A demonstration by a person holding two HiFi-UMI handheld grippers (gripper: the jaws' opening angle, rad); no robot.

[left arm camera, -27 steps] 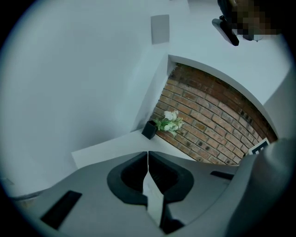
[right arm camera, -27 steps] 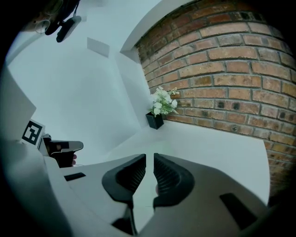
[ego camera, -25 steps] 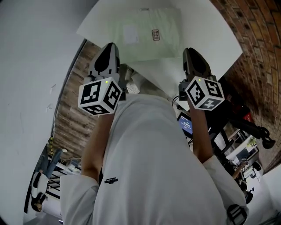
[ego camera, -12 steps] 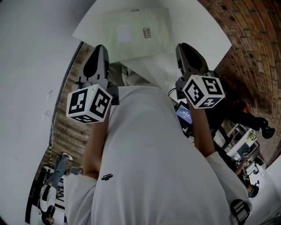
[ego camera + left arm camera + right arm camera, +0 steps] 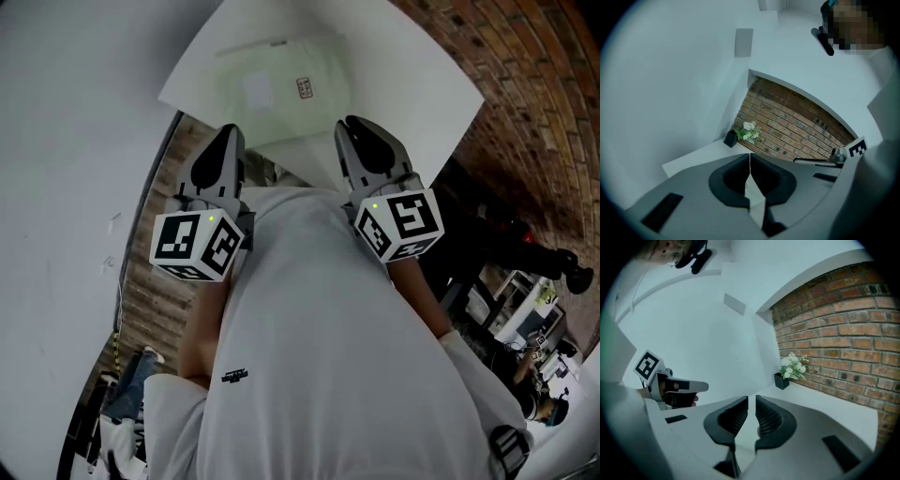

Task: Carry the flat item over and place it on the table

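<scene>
The flat item (image 5: 277, 89), a pale green packet with a small label, lies on the white table (image 5: 412, 66) in the head view. My left gripper (image 5: 228, 131) is held at the table's near edge, just short of the packet, jaws shut and empty (image 5: 750, 157). My right gripper (image 5: 354, 124) hovers beside it at the packet's near right corner, also shut with nothing between its pads (image 5: 752, 401). Each gripper view shows the other gripper: the right gripper (image 5: 843, 152) and the left gripper (image 5: 670, 385).
A brick wall (image 5: 525, 103) runs along the table's right side, and a white wall (image 5: 66, 141) along its left. A small black pot with white flowers (image 5: 792, 366) stands at the table's far end. Dark equipment and clutter (image 5: 525, 281) lie on the floor at the right.
The right gripper has moved left and closer to the left one. Both grippers stay shut. The packet stays flat on the table.
</scene>
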